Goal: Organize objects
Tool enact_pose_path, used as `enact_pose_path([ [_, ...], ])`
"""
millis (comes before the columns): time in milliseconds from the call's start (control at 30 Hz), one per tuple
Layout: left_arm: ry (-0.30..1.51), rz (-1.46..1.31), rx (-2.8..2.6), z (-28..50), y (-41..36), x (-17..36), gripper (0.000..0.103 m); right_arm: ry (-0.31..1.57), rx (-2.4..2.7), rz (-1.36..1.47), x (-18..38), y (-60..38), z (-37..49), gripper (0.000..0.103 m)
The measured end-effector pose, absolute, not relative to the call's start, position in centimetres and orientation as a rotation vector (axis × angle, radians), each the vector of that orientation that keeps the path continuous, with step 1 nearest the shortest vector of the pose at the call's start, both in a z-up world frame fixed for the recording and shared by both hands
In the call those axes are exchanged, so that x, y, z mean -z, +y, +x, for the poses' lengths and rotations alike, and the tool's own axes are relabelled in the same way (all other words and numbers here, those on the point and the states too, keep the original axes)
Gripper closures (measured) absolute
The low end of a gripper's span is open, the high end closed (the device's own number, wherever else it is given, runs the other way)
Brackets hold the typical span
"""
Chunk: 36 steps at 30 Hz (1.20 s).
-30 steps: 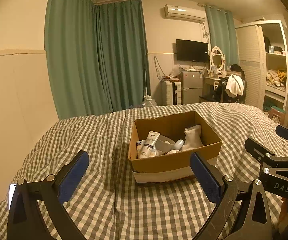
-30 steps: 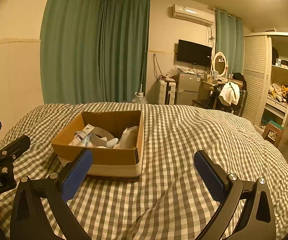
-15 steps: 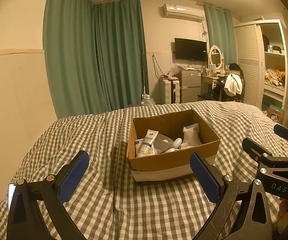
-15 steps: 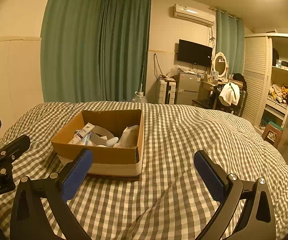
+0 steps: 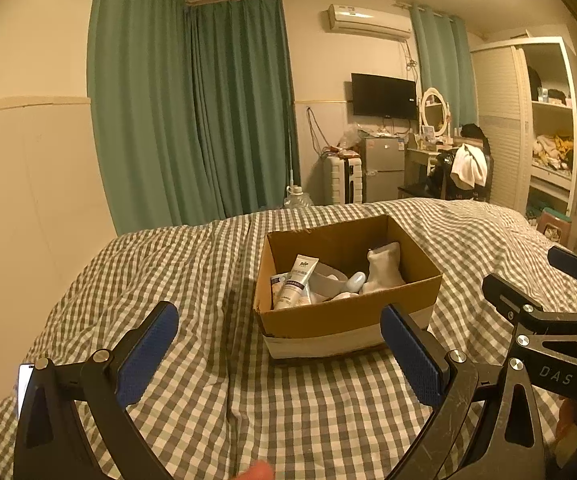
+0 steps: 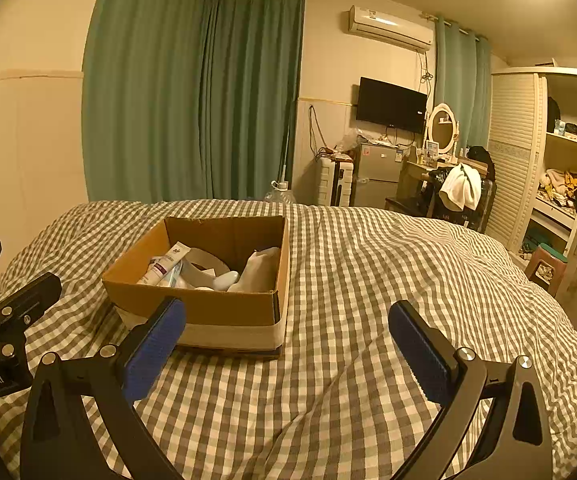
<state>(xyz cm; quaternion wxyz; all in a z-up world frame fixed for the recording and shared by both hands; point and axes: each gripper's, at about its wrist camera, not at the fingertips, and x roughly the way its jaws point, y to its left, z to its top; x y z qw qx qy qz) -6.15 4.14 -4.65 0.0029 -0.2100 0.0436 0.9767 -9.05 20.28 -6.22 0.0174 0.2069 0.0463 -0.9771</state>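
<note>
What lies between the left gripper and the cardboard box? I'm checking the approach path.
Only bare checked bedcover. In the left wrist view, nothing sits between the open left gripper and the cardboard box.

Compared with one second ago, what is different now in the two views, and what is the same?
Almost nothing changed. The left gripper drifted slightly, so the cardboard box sits a little lower in its view. Nothing was grasped or released. The right gripper stayed open and empty; the tube and other contents stayed put.

Cardboard box point(image 5: 348, 312) now sits slightly lower, nearer.
</note>
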Motion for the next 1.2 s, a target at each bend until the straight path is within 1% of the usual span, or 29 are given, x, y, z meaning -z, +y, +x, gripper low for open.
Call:
enact_pose_path([
  [400, 0.157, -0.672, -3.068, -6.11, 4.29, 4.82, 0.0, 0.152, 3.034, 0.643, 6.33, 20.22, -9.09, 0.001],
  [1200, 0.141, -0.677, -3.069, -6.33, 4.28, 4.38, 0.0, 0.155, 3.033, 0.646, 6.42, 20.16, -9.15, 0.001],
])
